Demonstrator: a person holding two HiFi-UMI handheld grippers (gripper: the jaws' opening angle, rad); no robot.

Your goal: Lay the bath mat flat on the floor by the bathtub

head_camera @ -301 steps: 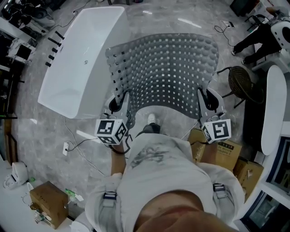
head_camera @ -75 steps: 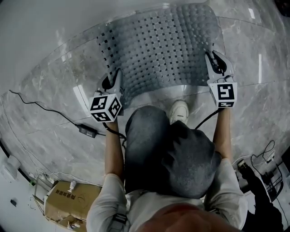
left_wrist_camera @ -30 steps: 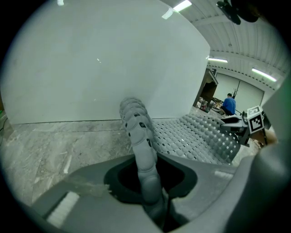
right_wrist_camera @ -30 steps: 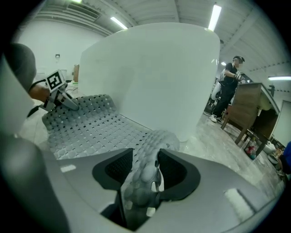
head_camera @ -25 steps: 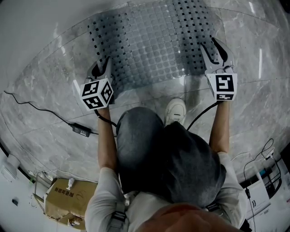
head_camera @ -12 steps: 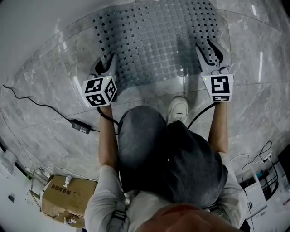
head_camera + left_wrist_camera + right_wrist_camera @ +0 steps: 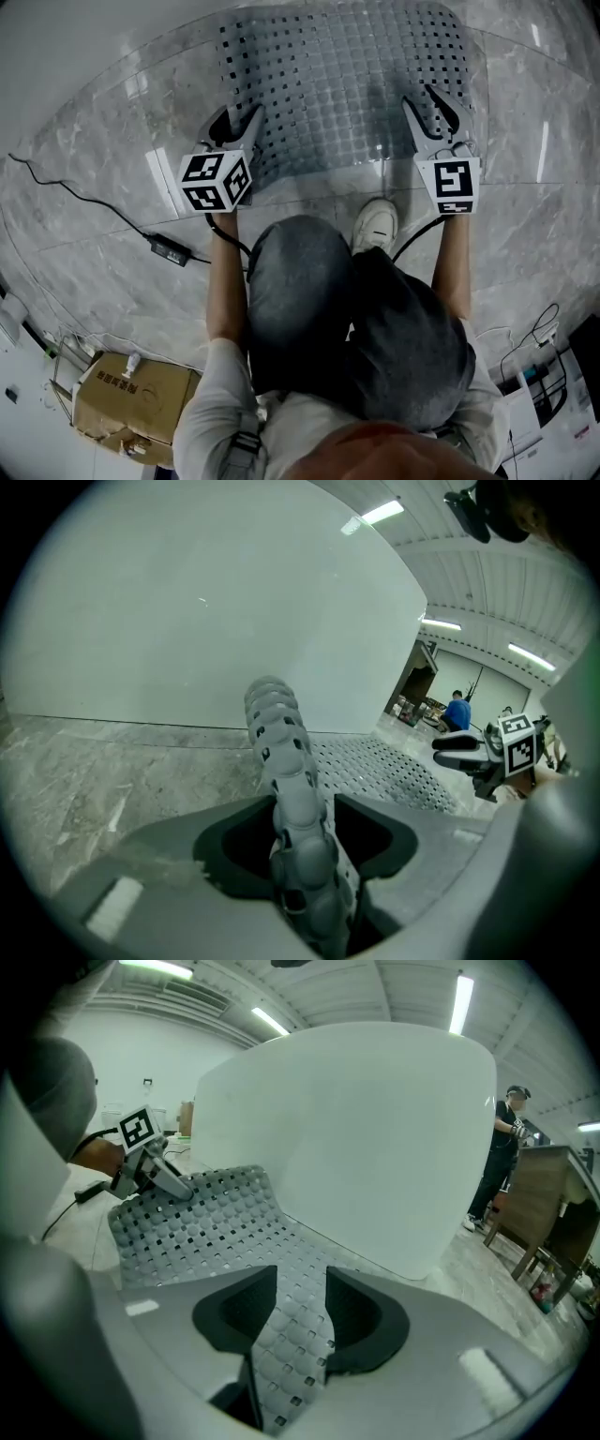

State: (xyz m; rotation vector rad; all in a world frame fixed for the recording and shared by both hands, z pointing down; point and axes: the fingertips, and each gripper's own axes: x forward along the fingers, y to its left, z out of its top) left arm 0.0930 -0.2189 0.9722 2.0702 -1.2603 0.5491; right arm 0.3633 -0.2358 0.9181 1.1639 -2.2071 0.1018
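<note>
The grey perforated bath mat (image 7: 347, 84) lies spread on the marble floor against the white bathtub (image 7: 84, 47). My left gripper (image 7: 234, 120) is at the mat's near left corner. Its jaws are opening, and the mat's raised edge (image 7: 281, 752) stands between them with a gap on each side. My right gripper (image 7: 427, 101) is at the near right corner. Its jaws are closing but still apart, with the mat (image 7: 206, 1213) running between them and no pad pressing on it. Each gripper view shows the other gripper across the mat: the right gripper (image 7: 469, 752) and the left gripper (image 7: 159, 1176).
A power adapter with its cable (image 7: 169, 251) lies on the floor to the left. A cardboard box (image 7: 122, 412) stands at the lower left. The person's white shoe (image 7: 377, 223) is just behind the mat. A person (image 7: 502, 1162) and wooden furniture (image 7: 544, 1213) stand beyond the tub.
The left gripper's jaws have spread apart around the mat's edge. The mat's near edge has sunk to the floor. Both grippers stay at the mat's near corners.
</note>
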